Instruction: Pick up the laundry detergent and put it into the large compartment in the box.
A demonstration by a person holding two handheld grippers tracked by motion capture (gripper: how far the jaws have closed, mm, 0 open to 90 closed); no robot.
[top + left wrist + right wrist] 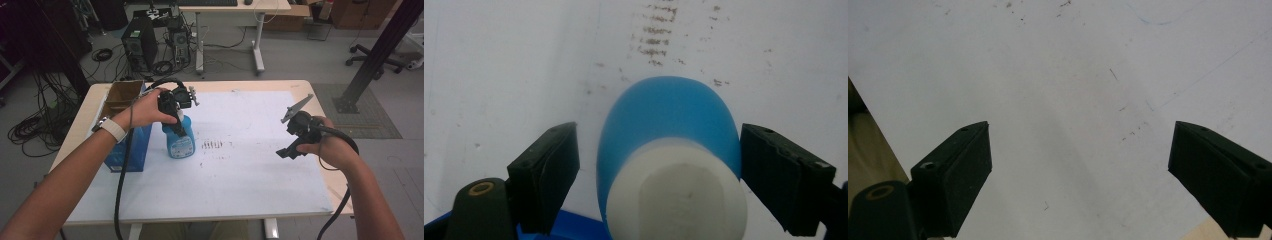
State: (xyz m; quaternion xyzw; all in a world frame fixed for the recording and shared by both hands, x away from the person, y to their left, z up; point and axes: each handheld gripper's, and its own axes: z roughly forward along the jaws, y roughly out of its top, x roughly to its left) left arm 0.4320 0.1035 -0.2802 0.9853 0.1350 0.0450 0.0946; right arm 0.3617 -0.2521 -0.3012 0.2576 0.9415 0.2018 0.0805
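Blue plastic, a bottle (179, 141) stands upright on the white sheet (240, 175), long axis vertical, white cap up, directly under the left gripper (176, 111); a blue box (131, 145) sits just beside it. Across the sheet, the right gripper (290, 150) hangs apart over bare white. Beyond the table (300, 85) are computer towers (141, 45), cables and a desk.

Left gripper view: the bottle's cap (676, 197) rises between the spread fingers (546, 175), perhaps not touching either.

Right gripper view: fingers (955, 177) released, wide, over scuffed sheet.
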